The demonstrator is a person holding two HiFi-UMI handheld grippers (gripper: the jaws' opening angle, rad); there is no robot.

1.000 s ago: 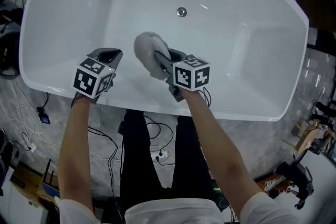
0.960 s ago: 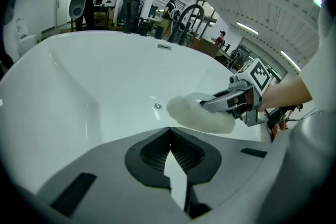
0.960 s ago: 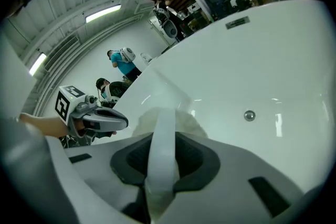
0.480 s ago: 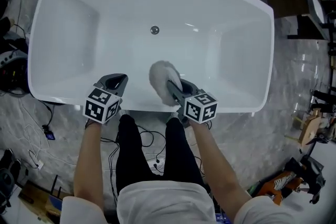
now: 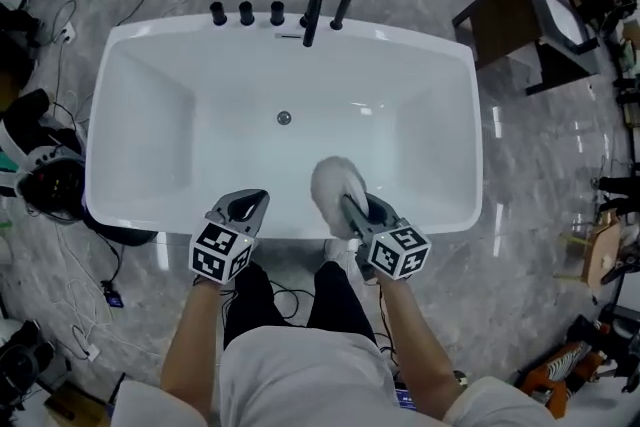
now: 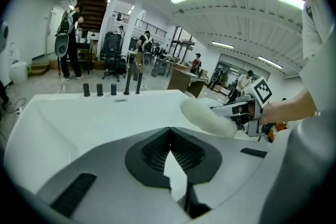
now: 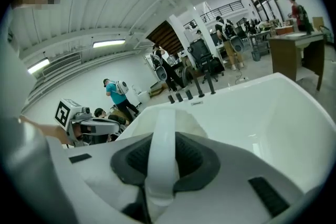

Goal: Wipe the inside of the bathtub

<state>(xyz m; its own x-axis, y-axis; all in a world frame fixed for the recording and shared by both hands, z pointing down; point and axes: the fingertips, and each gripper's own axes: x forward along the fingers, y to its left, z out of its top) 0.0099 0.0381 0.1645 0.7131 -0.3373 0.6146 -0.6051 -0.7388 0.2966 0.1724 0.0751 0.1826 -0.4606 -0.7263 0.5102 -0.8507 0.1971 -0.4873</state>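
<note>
The white bathtub fills the middle of the head view, with its drain at centre. My right gripper hangs over the near rim, shut on the handle of a fluffy white wiping pad. The pad points into the tub. In the right gripper view the pad's white handle runs between the jaws of the right gripper. My left gripper is beside it over the near rim, shut with nothing in it. In the left gripper view the left gripper faces the tub with the pad at right.
A black faucet and black knobs stand on the tub's far rim. Cables lie on the marble floor around the tub. A dark table stands at back right and a black and white device at left. People stand far behind.
The head view has pulled back, so the whole tub now shows and looks smaller. Both grippers and the pad have drawn back from the tub's near wall to its near rim.
</note>
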